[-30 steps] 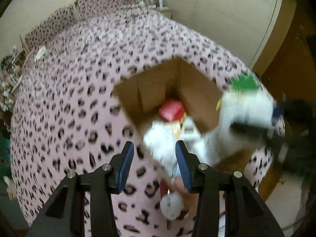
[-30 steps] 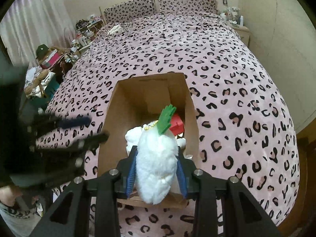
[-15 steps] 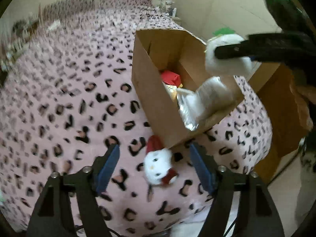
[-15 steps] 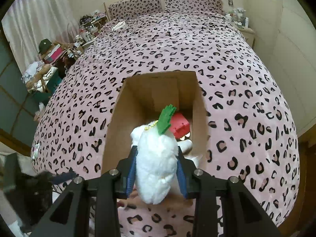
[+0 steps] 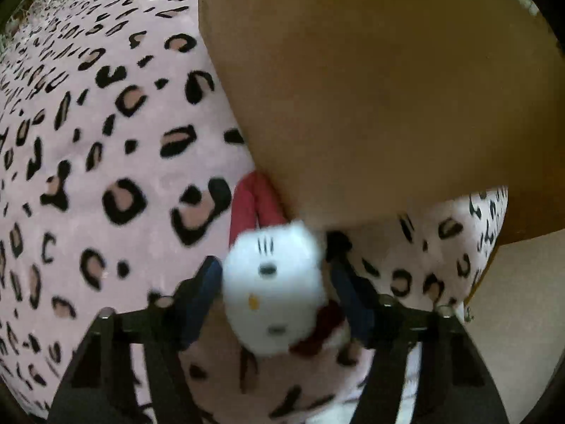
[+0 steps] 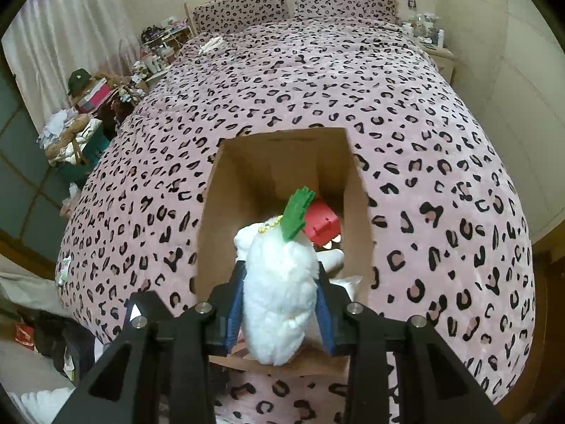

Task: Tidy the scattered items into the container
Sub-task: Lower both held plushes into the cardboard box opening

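A small white cat plush [image 5: 273, 289] with a red bow and red body lies on the leopard-print bed cover [image 5: 106, 141], against the outside wall of the cardboard box [image 5: 370, 88]. My left gripper [image 5: 273, 268] straddles its head. Its jaws are closing, and the pads stand close beside the plush without clearly pressing it. My right gripper [image 6: 280, 272] is shut on a white fluffy plush with a green leaf top [image 6: 282, 296], held over the near side of the open box [image 6: 282, 141]. Inside the box lie a red toy [image 6: 321, 221] and another white plush [image 6: 332, 258].
The box stands near the foot of the bed [image 6: 423, 141], close to the mattress edge. Cluttered shelves and bags [image 6: 88, 106] line the bed's left side. A nightstand [image 6: 434, 49] sits at the far right, with a pale wall panel to the right.
My left gripper has dropped from above the box to the cat plush beside it; its jaws widened, then narrowed around the plush. The right gripper has kept still with the white plush.
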Demonstrator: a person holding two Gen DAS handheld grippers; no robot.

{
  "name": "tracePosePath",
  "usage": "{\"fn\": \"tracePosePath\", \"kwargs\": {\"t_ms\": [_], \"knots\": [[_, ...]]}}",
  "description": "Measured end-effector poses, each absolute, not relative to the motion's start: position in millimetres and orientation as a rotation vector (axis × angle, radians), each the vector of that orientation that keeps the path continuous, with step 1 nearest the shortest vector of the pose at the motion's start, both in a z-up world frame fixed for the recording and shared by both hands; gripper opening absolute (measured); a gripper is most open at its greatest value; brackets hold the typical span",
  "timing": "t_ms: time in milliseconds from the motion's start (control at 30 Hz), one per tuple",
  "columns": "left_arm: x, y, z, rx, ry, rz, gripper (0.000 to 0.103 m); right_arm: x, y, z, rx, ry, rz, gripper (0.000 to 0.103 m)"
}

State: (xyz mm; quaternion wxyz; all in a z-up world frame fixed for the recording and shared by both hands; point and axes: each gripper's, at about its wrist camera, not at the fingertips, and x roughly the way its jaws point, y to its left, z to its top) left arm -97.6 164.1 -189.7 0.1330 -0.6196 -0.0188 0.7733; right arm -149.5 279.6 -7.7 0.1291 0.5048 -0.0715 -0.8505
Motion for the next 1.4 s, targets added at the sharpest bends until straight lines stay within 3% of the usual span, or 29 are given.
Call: {"fn": "tracePosePath", "kwargs": {"t_ms": [200,333,633,800,1000,1400], "knots": [[-96.9,152.0,-200.7,-1.878,-0.091,2.210,0.045,-148.9,286.6,-9.0,1.476,-0.237,-2.480,0.035],[-89.2,146.6,-190.0,-1.856,-0.119,2.228,0.042,-148.3,287.0,-8.8,1.476,-0.238,-2.481,0.035],[-74.9,119.7,-108.1,-1.706,-0.127,2.386,0.041,-144.8,283.5,-2.7,1.456,-0.228,-2.481,0.035],[-91.1,122.7,-30.1,-1.516,-0.072,2.476,0.042,-143.6,279.8,-0.8,1.450,-0.219,-2.478,0.035],[-141.8,152.0,25.8,-1.370,-0.015,2.478,0.042,-143.3,281.6,-2.6,1.457,-0.227,-2.476,0.035],[-199.6,203.7,10.5,-1.389,-0.041,2.347,0.042,-158.6,303.7,-5.1,1.470,-0.251,-2.509,0.035]]}}
